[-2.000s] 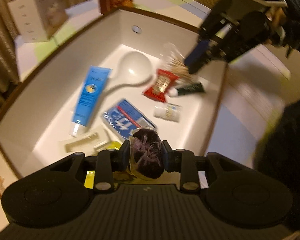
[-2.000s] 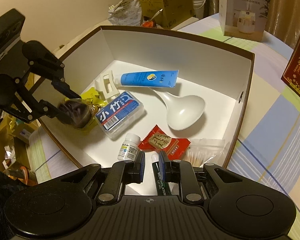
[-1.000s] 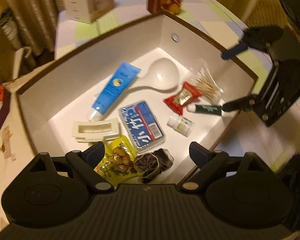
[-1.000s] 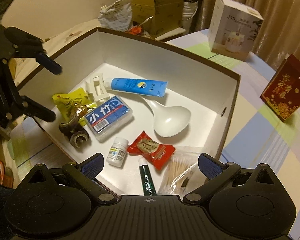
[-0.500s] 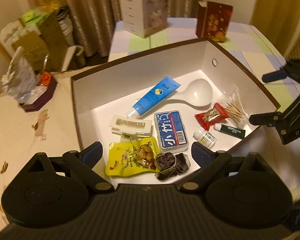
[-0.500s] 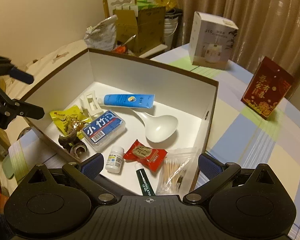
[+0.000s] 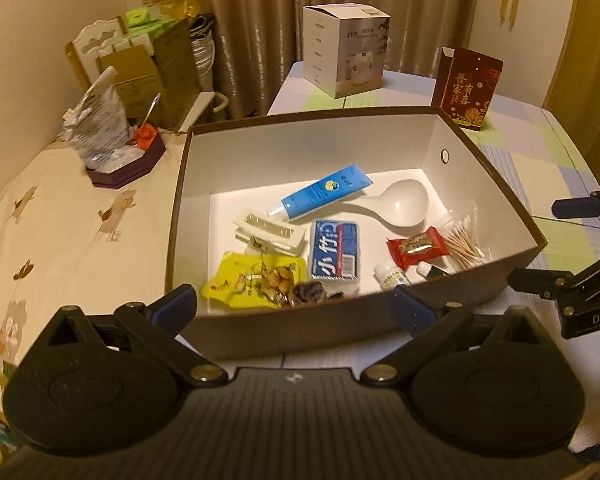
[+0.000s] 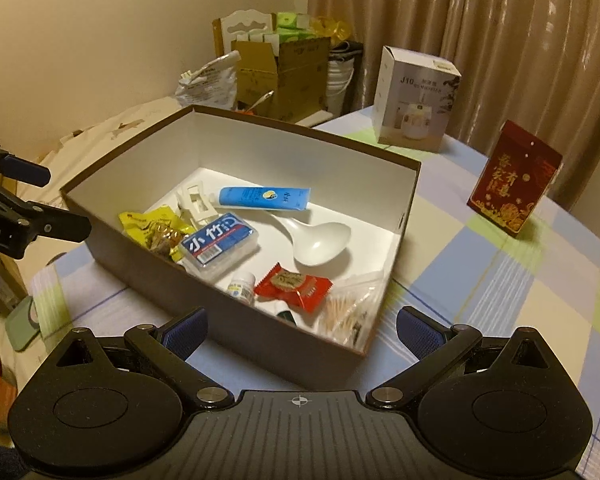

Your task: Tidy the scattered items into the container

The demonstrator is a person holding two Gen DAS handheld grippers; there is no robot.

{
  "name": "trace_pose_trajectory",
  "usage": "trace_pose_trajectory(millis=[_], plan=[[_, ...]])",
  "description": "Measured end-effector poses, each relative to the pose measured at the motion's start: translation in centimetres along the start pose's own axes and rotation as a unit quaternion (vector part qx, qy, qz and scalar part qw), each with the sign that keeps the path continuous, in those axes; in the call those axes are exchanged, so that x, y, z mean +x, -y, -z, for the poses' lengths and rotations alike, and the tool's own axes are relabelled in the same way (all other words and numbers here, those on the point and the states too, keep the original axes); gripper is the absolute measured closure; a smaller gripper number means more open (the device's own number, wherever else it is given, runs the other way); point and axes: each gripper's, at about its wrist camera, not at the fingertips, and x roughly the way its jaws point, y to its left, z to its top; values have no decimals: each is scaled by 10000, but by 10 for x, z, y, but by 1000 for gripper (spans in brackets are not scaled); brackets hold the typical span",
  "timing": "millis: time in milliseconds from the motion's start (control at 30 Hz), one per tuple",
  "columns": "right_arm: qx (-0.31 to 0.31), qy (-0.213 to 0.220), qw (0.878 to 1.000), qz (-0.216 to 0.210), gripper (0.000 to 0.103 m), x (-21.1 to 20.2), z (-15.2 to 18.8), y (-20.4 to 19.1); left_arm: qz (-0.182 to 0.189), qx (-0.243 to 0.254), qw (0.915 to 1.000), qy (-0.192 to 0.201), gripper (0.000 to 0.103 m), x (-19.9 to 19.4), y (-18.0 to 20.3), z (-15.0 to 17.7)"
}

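Note:
A brown box with white inside [image 7: 300, 164] [image 8: 308, 152] stands on the table. In it lie a blue tube [image 7: 324, 190] [image 8: 264, 198], a white spoon [image 7: 404, 202] [image 8: 320, 238], a blue floss case [image 7: 334, 256] [image 8: 220, 244], a yellow snack bag [image 7: 252, 280] [image 8: 156, 228], a dark scrunchie [image 7: 308, 294], a red packet [image 7: 418, 248] [image 8: 294, 286], cotton swabs [image 7: 464, 240] [image 8: 346, 312], a small bottle [image 7: 390, 276] [image 8: 242, 286] and a white clip [image 7: 268, 232] [image 8: 194, 202]. My left gripper [image 7: 294, 312] is open and empty in front of the box. My right gripper [image 8: 300, 334] is open and empty at the box's near corner.
A white humidifier carton [image 7: 346, 50] [image 8: 416, 116] and a red gift box [image 7: 466, 88] [image 8: 514, 186] stand on the checked tablecloth behind the box. A purple tray with a foil bag [image 7: 108, 140] sits at the left. Cardboard boxes [image 8: 282, 70] and curtains are behind.
Both grippers have opened, the left one dropping the scrunchie in the box and the right one letting go of a dark green tube, and both have drawn back out of the box.

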Motion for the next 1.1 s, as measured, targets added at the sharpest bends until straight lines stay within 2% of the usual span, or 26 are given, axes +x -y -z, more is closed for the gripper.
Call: trace_pose_trajectory(millis=[300,767,933,1100], plan=[[71,108,9998,-126,0,-23,24,10,-337,-401,9986,-65,1,-15,30,23],[-125,122,9993,-343,0,-42,42,19,-627,-615,9961,-18,1,-39,72,42],[-204,96,9987,-446,0,-44,46,18,-838,-654,9943,-46,1,-44,80,49],[-236,69,9984,-510,0,-44,50,18,-860,-700,9937,-155,1,-46,88,57]])
